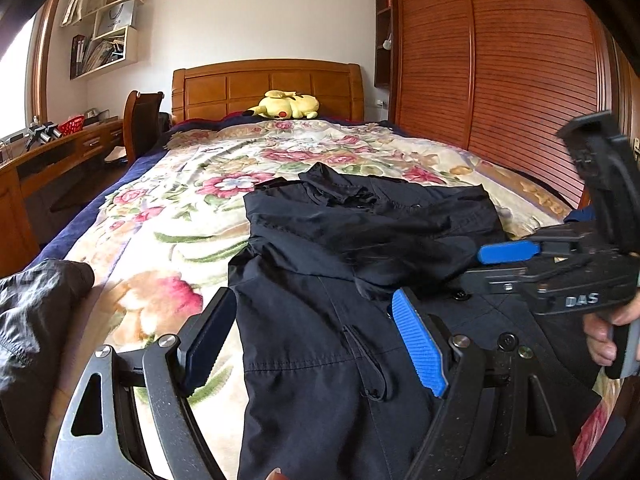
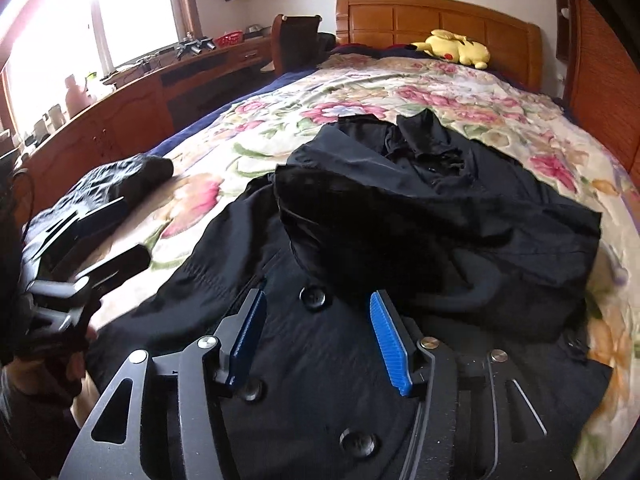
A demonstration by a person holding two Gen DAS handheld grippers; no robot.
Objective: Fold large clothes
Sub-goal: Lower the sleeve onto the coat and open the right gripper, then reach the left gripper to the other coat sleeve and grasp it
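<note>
**Dark coat spread on the bed, both hand-held grippers open above its lower half**

You are facing a bed (image 1: pixel 160 208) covered with a floral quilt, its wooden headboard (image 1: pixel 268 88) at the far end. The dark coat (image 1: pixel 320 340) lies on the quilt, collar toward the headboard and hem toward you, with its upper part folded and bunched over the chest. A second dark garment (image 2: pixel 116 184) sits crumpled on the quilt off the coat's left side, apart from it. A yellow plush toy (image 1: pixel 286 105) rests against the headboard, well beyond the coat's collar.

Your left hand-held gripper (image 1: pixel 316 344) is wide open and holds nothing, poised over the coat's left edge near the pocket flap. Your right hand-held gripper (image 2: pixel 316 340) is also spread apart and empty, over the coat's buttoned front, with one button (image 2: pixel 314 297) showing between its fingers.
</note>
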